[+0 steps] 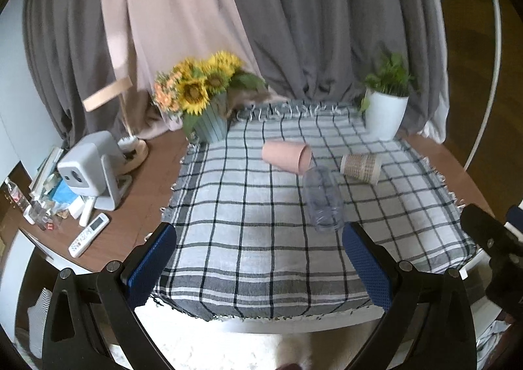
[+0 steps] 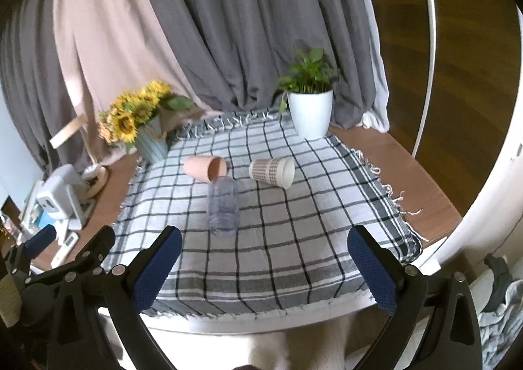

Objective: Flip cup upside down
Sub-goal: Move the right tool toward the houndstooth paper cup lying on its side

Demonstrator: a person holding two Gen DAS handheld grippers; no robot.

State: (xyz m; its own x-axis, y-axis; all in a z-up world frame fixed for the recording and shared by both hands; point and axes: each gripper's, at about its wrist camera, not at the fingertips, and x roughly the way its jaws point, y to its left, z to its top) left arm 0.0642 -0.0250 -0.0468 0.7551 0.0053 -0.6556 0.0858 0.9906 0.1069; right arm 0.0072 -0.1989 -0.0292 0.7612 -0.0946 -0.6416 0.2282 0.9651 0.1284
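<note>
Three cups lie on their sides on the checked cloth. A pink cup lies at the back with its mouth to the right. A patterned paper cup lies right of it. A clear plastic cup lies nearest, lengthwise. My left gripper is open and empty above the cloth's near edge. My right gripper is open and empty, also at the near edge. The right gripper's body shows at the right of the left wrist view.
A sunflower pot stands at the back left and a white plant pot at the back right. Curtains hang behind. Left of the cloth are a white device and a remote.
</note>
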